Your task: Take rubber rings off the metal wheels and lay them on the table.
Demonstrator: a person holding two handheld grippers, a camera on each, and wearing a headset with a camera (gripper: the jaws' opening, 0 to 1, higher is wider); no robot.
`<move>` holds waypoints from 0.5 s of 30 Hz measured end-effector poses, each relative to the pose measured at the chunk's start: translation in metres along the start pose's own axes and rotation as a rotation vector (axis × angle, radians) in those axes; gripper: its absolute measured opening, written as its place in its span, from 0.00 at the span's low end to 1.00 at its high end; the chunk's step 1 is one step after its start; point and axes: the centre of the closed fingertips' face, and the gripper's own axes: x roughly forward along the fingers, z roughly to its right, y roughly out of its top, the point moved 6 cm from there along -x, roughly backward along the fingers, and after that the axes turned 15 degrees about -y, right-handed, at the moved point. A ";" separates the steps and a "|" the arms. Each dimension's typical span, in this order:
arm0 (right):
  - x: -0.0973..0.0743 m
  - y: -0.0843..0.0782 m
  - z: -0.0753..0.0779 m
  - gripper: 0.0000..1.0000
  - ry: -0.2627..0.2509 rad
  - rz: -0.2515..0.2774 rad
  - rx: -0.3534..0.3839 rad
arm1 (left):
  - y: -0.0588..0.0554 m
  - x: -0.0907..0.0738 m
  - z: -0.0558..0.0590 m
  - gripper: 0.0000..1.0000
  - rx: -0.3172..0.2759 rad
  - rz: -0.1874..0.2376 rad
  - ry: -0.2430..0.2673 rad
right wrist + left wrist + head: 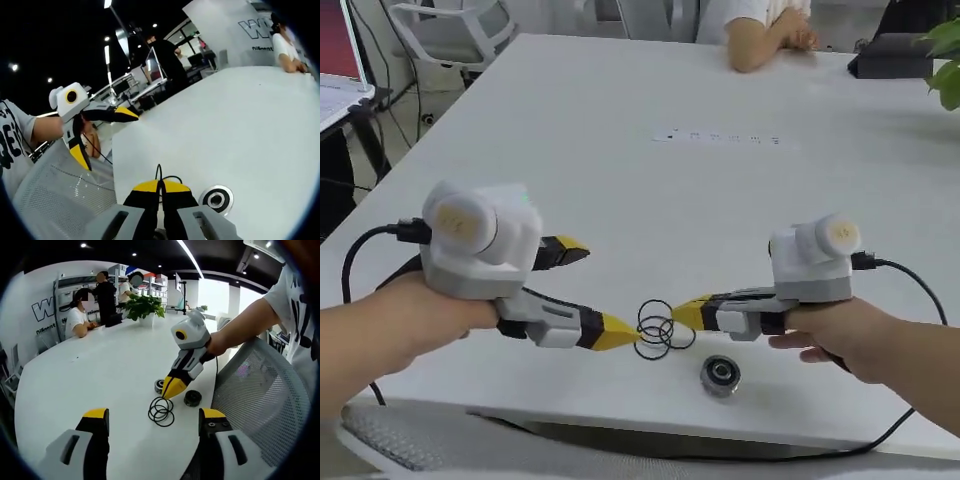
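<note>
Several thin black rings (pixel 660 328) lie overlapping on the white table (pixel 620 150), close to its near edge, between the two grippers. The right gripper (pixel 682 314) has its jaws pressed together at the right side of the rings; in the right gripper view a black strand rises from between the closed tips, so it pinches one of them. The left gripper (pixel 606 295) has its jaws spread wide with nothing between them, the lower tip just beside the rings' left side and the other tip apart from them. One wheel (pixel 720 375) lies flat near the table edge, beside the right gripper and apart from the rings. In the left gripper view a second wheel (pixel 159 385) sits just beyond the right gripper's tips. Whether either wheel carries a ring cannot be told. A person (pixel 760 30) sits at the far end.
</note>
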 end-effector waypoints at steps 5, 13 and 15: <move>0.001 -0.002 0.004 0.00 -0.018 -0.013 -0.028 | -0.001 -0.003 0.001 0.70 -0.004 0.000 0.007; 0.001 -0.004 0.006 0.02 -0.048 -0.031 -0.055 | -0.002 -0.003 0.000 0.70 -0.010 -0.002 0.012; 0.001 -0.003 0.006 0.04 -0.051 -0.027 -0.062 | -0.002 -0.002 0.001 0.70 -0.008 -0.004 0.007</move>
